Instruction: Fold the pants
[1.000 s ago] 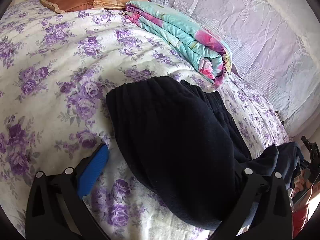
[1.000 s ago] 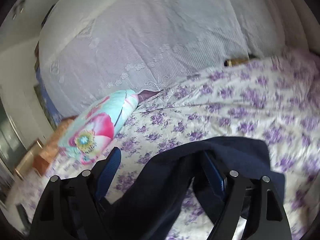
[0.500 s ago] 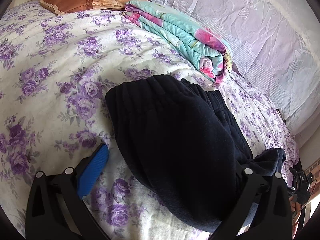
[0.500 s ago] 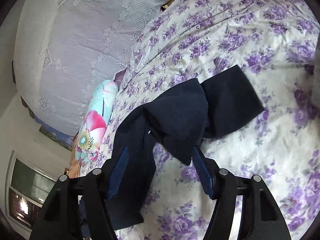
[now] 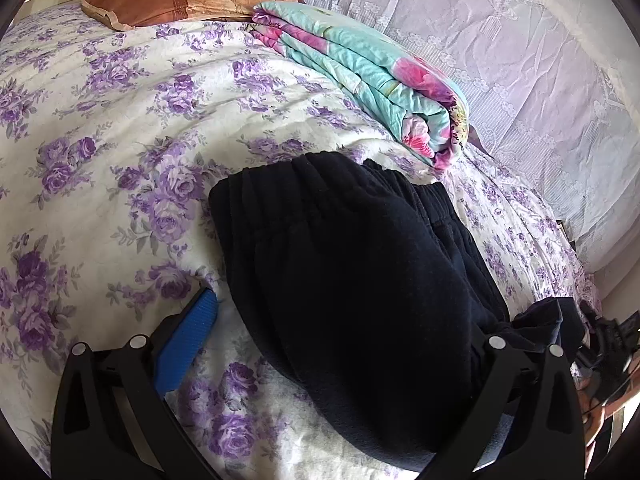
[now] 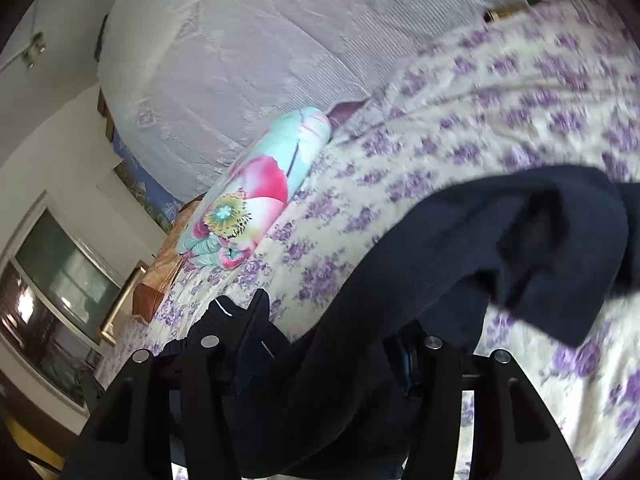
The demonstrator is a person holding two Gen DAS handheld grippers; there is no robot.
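Pants (image 5: 360, 300), dark navy, lying on the floral bedspread (image 5: 100, 160) mid-frame in the left wrist view, waistband toward the upper left, long axis running down to the lower right where the legs bunch. Right gripper (image 6: 332, 344) nearer that leg end, jaws closing with leg cloth draped between them, firm pinch not discernible; left gripper (image 5: 340, 340) spread wide, straddling the seat, gripping nothing. No brand, label or legible writing anywhere.
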